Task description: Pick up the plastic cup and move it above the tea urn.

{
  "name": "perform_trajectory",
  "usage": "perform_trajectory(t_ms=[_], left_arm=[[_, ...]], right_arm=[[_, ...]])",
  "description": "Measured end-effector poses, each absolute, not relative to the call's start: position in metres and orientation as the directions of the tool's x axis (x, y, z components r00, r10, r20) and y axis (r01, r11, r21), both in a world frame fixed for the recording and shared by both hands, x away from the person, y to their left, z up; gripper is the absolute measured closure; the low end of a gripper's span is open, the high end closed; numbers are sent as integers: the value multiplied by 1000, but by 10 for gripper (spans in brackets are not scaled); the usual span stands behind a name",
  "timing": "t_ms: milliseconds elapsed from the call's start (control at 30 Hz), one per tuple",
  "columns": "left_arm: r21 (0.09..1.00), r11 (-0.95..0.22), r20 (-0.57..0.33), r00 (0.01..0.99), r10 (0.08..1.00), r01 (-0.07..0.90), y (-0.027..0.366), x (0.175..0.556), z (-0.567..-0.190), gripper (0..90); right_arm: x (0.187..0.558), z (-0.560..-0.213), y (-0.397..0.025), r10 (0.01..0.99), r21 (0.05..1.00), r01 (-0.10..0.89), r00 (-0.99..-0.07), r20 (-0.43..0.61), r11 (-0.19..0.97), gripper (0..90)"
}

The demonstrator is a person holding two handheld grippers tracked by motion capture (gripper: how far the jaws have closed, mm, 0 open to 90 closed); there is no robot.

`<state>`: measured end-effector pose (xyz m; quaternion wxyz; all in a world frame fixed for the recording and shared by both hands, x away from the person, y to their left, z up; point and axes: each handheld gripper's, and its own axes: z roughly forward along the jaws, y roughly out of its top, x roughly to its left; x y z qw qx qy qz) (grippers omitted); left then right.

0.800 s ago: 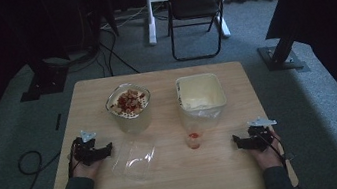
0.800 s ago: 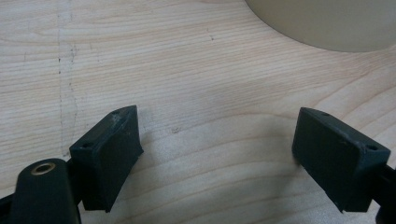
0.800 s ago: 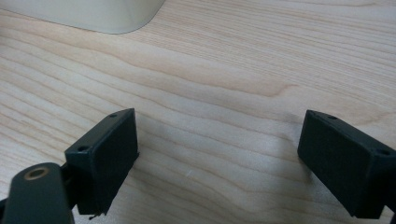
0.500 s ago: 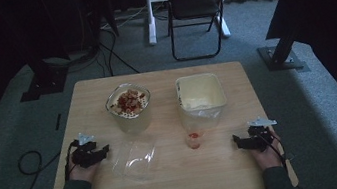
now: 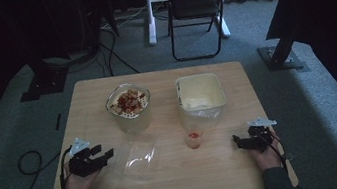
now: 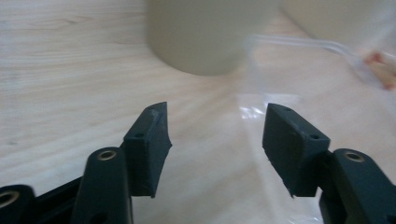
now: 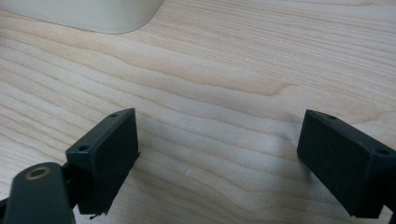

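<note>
left gripper point(image 5: 106, 155) moved right, jaws released, at clear lid's point(image 5: 138, 158) near-left edge | right gripper point(image 5: 238, 141) unmoved near-right on table point(image 5: 219, 178), jaws released, empty | lid flat before snack tub point(image 5: 129, 108) | grasp likely next

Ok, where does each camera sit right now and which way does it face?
High view: above the person's side, looking forward and down on the table; both forearms, left gripper and right gripper show.
Left gripper view: low over the table, facing the clear plastic lid and granola tub; jaws open.
Right gripper view: low, facing bare wood and the square tub; jaws open.
Shared: tubs, tabletop.
</note>
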<state>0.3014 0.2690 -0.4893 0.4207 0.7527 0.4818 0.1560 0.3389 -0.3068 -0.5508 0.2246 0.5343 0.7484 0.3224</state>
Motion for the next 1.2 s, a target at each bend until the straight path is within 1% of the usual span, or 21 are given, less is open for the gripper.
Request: perform_trajectory(t_ms=[167, 233, 267, 300, 333, 367, 400, 467, 567, 600, 633, 700, 733, 833, 900, 967, 1000, 1033, 1100, 1200], left_arm=[[777, -204, -185, 527, 830, 595, 263, 287, -488, 383], [756, -259, -139, 533, 835, 602, 261, 284, -492, 424], [744, -275, -132, 537, 833, 609, 261, 285, -494, 470], [744, -275, -132, 537, 833, 609, 261, 285, -494, 546], [733, -295, -111, 536, 837, 613, 260, 288, -494, 627], [728, -310, -96, 539, 837, 611, 259, 289, -494, 686], [729, -315, -88, 539, 838, 608, 258, 291, -494, 744], [726, -324, -76, 539, 839, 606, 257, 296, -493, 831], [726, -338, -63, 548, 834, 598, 256, 305, -494, 826], [726, -338, -63, 548, 834, 598, 256, 305, -494, 813], [725, -341, -59, 548, 834, 599, 256, 308, -494, 778], [718, -337, -72, 546, 834, 609, 257, 312, -496, 671], [713, -333, -90, 552, 829, 617, 258, 311, -497, 640], [697, -344, -93, 555, 827, 630, 261, 306, -499, 610], [694, -338, -103, 553, 827, 635, 263, 304, -500, 617], [691, -337, -126, 566, 815, 639, 265, 306, -501, 690], [691, -337, -126, 566, 815, 639, 265, 306, -501, 752], [690, -350, -116, 575, 810, 633, 263, 309, -501, 776], [693, -354, -122, 587, 800, 627, 262, 311, -500, 799], [726, -340, -155, 624, 766, 598, 257, 317, -492, 816]], right_arm=[[339, -551, -307, 945, 722, 655, -328, 8, 222, 121], [339, -551, -307, 945, 723, 655, -328, 8, 221, 121], [339, -551, -307, 945, 722, 655, -328, 8, 222, 120], [339, -551, -307, 945, 722, 655, -328, 8, 222, 120], [339, -551, -307, 945, 723, 655, -328, 8, 221, 120], [339, -551, -307, 945, 723, 655, -328, 8, 221, 121], [339, -551, -307, 945, 723, 655, -328, 8, 222, 121], [339, -551, -307, 945, 723, 655, -328, 8, 221, 120], [339, -551, -307, 945, 722, 655, -328, 8, 221, 121], [339, -551, -307, 945, 722, 655, -328, 8, 221, 121], [339, -551, -307, 945, 723, 655, -328, 8, 221, 121], [339, -551, -307, 945, 723, 655, -328, 8, 221, 120], [339, -551, -307, 945, 723, 655, -328, 8, 221, 121], [339, -551, -307, 945, 722, 655, -328, 8, 222, 121], [339, -551, -307, 945, 722, 656, -328, 8, 221, 120], [339, -551, -307, 945, 723, 655, -328, 8, 221, 121], [339, -551, -307, 945, 723, 655, -328, 9, 220, 121], [339, -551, -307, 945, 723, 655, -328, 9, 221, 121], [339, -551, -307, 945, 722, 655, -328, 8, 221, 121], [339, -551, -307, 945, 723, 655, -328, 8, 221, 121]])
